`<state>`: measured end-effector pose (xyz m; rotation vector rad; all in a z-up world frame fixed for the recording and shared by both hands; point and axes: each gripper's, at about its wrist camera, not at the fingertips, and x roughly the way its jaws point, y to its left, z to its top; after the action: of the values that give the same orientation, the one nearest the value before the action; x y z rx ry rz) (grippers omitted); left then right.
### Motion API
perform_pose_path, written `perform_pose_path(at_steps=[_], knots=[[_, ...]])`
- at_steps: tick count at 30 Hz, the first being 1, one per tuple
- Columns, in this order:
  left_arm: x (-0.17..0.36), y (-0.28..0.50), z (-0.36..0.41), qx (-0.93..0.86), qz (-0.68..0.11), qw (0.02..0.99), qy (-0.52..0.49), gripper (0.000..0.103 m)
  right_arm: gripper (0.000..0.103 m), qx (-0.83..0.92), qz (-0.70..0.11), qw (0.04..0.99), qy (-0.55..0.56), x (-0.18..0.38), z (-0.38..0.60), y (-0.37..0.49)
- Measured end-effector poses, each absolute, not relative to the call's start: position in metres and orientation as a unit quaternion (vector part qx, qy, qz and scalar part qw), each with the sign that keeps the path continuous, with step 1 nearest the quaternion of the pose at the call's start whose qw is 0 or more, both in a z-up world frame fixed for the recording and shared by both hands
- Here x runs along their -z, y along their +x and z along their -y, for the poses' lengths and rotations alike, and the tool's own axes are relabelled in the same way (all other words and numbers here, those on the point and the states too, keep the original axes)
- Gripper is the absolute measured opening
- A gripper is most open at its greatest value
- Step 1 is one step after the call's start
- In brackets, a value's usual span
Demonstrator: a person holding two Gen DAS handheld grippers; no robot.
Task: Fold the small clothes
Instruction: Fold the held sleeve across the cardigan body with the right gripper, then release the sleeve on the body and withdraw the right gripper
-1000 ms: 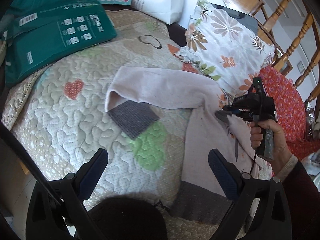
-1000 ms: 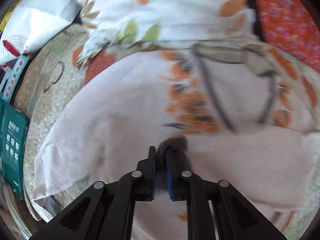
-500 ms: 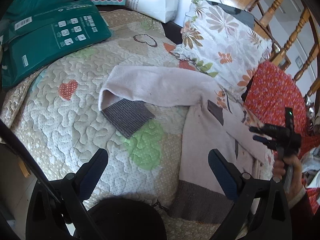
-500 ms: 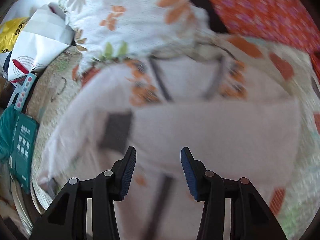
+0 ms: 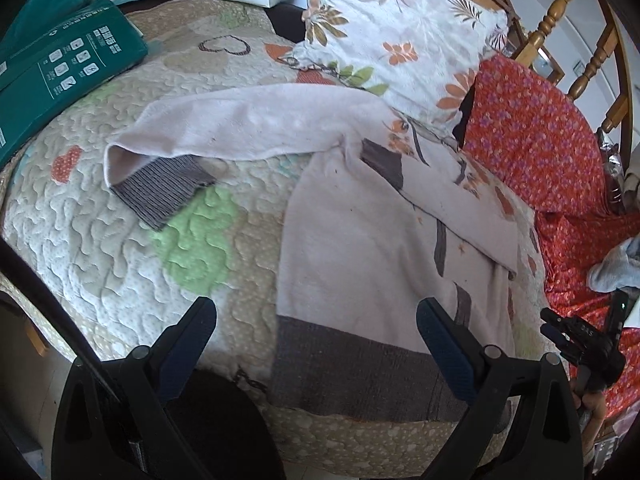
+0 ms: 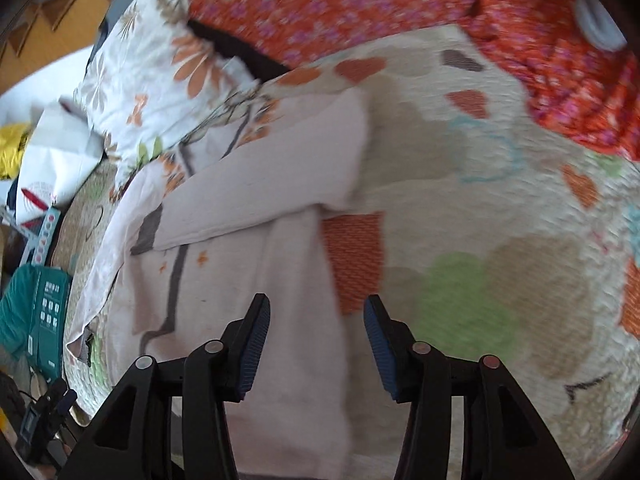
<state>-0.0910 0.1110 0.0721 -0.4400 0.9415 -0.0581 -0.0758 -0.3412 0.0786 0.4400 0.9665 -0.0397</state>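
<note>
Quilted bedding with hearts and green patches (image 5: 120,240) is spread across both views, and a pale pink sweater (image 5: 360,240) is laid on it. From the left wrist, a green box (image 5: 60,76) is seen at the far left, then a sleeve (image 5: 240,124) stretched across the quilt with its grey cuff (image 5: 160,192) folded under, then the body with its grey hem (image 5: 352,364) nearest the camera. The other sleeve (image 5: 452,200) is folded over the chest. A floral pillow (image 5: 400,40), a red cloth (image 5: 540,140) and wooden chair rails (image 5: 560,12) are shown beyond. The left gripper (image 5: 316,340) is held wide over the hem, with nothing between its jaws.

From the right wrist, blurred, the sweater's right edge (image 6: 300,280) and the bare quilt beyond it (image 6: 480,240) are shown, which the left view hides. A white bag (image 6: 52,160) is seen at the left; its contents cannot be told. The right gripper (image 6: 316,344) is held partly apart over the sweater's edge; its jaws have just been opening, and no cloth is pinched between them. In the left view it is seen small at the lower right (image 5: 560,334)
</note>
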Motion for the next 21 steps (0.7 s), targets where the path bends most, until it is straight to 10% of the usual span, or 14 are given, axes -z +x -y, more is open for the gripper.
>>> perform_pose_path(at_steps=[21], knots=[[-0.029,-0.070,-0.116,-0.003,-0.480,0.852,-0.209,0.100,0.055,-0.038,-0.498,0.809,0.311,-0.017,0.362,-0.114]])
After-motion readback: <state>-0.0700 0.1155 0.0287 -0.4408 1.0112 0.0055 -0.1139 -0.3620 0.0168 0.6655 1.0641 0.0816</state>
